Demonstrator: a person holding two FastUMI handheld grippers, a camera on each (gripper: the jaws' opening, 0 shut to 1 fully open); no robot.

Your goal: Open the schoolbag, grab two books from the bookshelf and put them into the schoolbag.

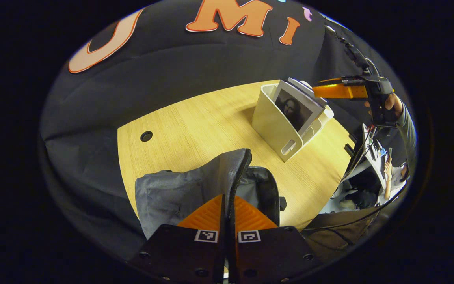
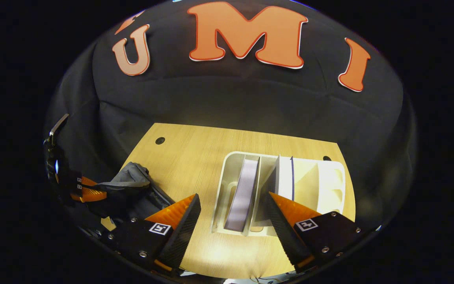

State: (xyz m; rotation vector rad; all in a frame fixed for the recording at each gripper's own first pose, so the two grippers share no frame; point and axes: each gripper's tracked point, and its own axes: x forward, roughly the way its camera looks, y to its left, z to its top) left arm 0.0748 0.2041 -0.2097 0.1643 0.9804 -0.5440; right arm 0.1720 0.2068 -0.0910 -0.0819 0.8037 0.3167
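in the left gripper view our left gripper (image 1: 227,201) has its ribbed, wedge-shaped fingers pinched shut on the zippered edge of the soft grey fabric schoolbag (image 1: 179,189), which slumps on the pale wood-grain tabletop (image 1: 195,126). our right gripper (image 2: 231,205) hangs with fingers spread wide, and between them stands the white moulded plastic bookshelf (image 2: 329,177), holding a thin grey-spined book (image 2: 244,193) upright in a slot.
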